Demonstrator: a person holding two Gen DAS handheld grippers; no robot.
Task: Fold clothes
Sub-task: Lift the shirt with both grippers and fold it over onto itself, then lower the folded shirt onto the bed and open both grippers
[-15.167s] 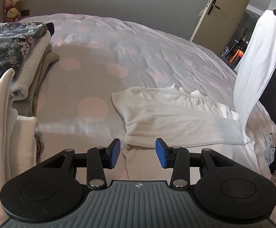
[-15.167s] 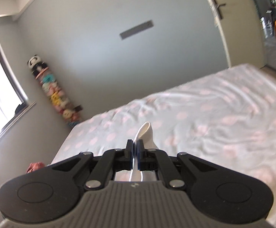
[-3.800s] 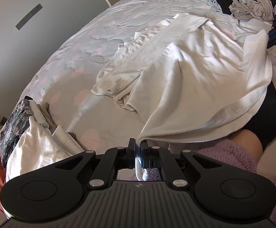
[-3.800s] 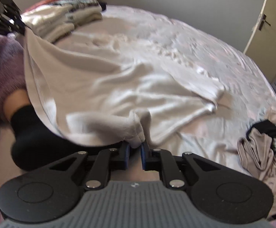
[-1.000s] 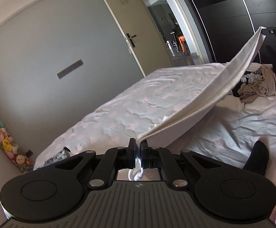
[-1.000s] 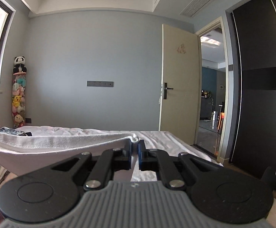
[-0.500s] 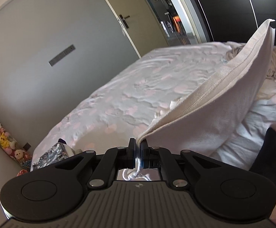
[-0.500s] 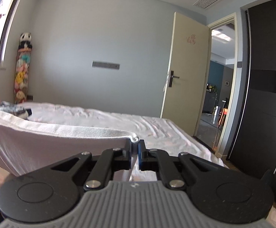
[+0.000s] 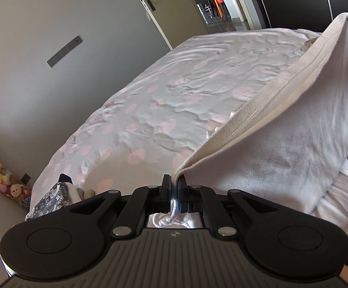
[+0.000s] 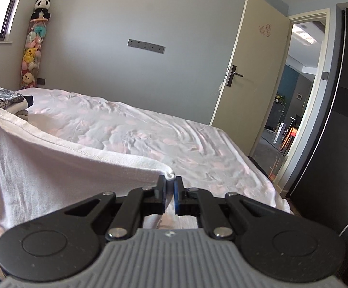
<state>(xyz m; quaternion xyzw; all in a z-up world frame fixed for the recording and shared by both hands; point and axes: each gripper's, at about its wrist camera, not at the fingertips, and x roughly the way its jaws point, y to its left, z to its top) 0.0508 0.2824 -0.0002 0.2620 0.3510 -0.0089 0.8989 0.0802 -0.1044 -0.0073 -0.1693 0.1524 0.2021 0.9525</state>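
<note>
White garment (image 9: 281,144) suspended above the bed (image 9: 174,91) between two hand-held grippers. We see the left gripper (image 9: 174,192) clamped on one corner of the hem, its blue pads pressed together with a twist of cloth squeezed out behind them; the right gripper (image 10: 170,192) is likewise nearly closed, with a small bunch of the opposite corner pinched at its tips. From the left wrist view the ribbed, stitched hem runs taut from one corner up to the other at the far right edge, while the body of the cloth hangs below it and drapes down toward the mattress. We judge the fabric to be a soft, light knit: it sags freely, holds no shape of its own and follows whatever the two held corners do. Such cloth is not fragile, but it slips easily from a shallow pinch, and the right grip looks shallow. The doubled hem is the firmest place to hold, so we would keep both grips on its corners and keep the edge between them stretched, so the cloth lies flat when lowered. A stack of folded clothes (image 10: 3,100) lies at the far left of the bed, well apart from the garment.
</note>
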